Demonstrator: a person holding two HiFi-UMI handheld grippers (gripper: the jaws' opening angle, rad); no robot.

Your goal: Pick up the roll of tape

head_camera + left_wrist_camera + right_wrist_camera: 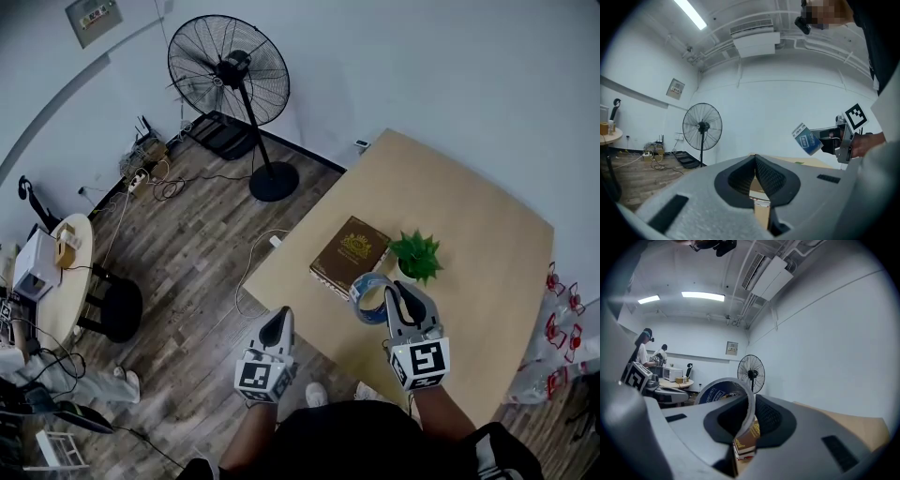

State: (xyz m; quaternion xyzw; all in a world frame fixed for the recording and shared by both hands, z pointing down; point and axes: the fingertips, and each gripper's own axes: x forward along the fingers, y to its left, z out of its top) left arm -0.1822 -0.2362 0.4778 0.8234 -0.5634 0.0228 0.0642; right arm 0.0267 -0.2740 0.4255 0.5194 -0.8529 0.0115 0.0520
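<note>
My right gripper (pixel 398 292) is closed on the roll of tape (pixel 368 295). In the right gripper view the two pads pinch the wall of the roll from both sides: one pad is inside the ring and the other is outside. The rest of the ring stands up and out to the left of the jaws. The roll is blue with white print on its inner side, and its outer band looks grey.

I take the brown book (pixel 349 251) as my landmark. In the head view the roll is just at the near right corner of the book, on my side of it. In the left gripper view the roll hangs in the air, above the line of the table (pixel 469 272), so it does not rest on the book or on the table. Between the jaws of the right gripper, lower down, I can see the book.

The small green plant (pixel 415 255) stands just right of the book and beyond the roll.

My left gripper (pixel 279 319) is left of the book and nearer to me, off the table edge and over the wooden floor (pixel 187 253). Its jaws are together and nothing is between them.

The standing fan (pixel 230 70) is well beyond the book, to the left.
</note>
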